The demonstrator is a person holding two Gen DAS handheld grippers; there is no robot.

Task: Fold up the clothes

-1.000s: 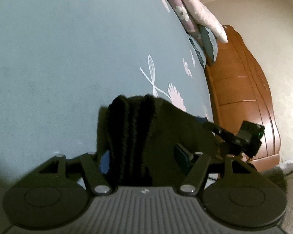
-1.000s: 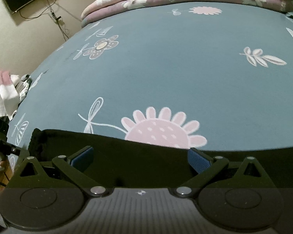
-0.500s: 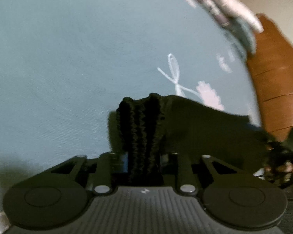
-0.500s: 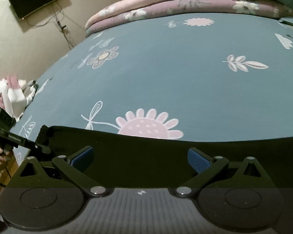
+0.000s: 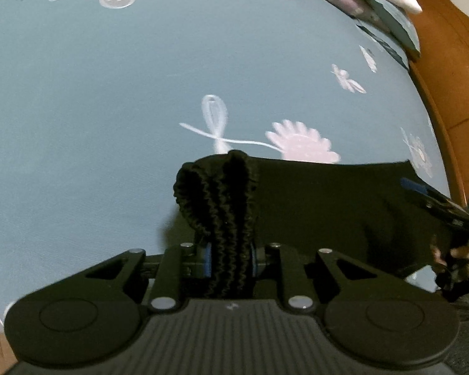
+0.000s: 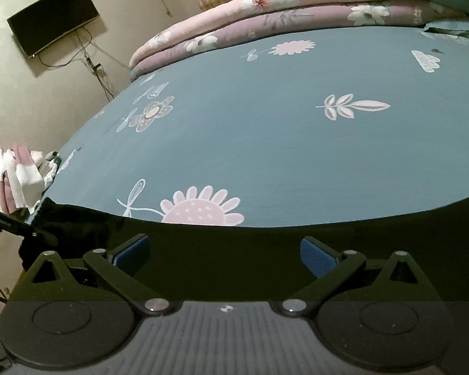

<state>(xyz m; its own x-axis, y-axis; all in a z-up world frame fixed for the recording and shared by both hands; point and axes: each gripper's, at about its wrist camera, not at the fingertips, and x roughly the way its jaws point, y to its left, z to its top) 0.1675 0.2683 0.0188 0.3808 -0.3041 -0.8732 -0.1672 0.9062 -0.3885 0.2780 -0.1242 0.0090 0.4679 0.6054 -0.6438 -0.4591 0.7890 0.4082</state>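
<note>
In front of my left gripper, the black cloth looks soft and matt, with a bumpy, ribbed band. The blue bed sheet beyond it is smooth cloth. The headboard off to my right is shiny brown wood.

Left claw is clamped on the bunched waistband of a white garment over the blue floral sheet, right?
Not quite: the garment is black, not white. The left wrist view shows the left claw clamped on its bunched waistband over the blue floral sheet.
</note>
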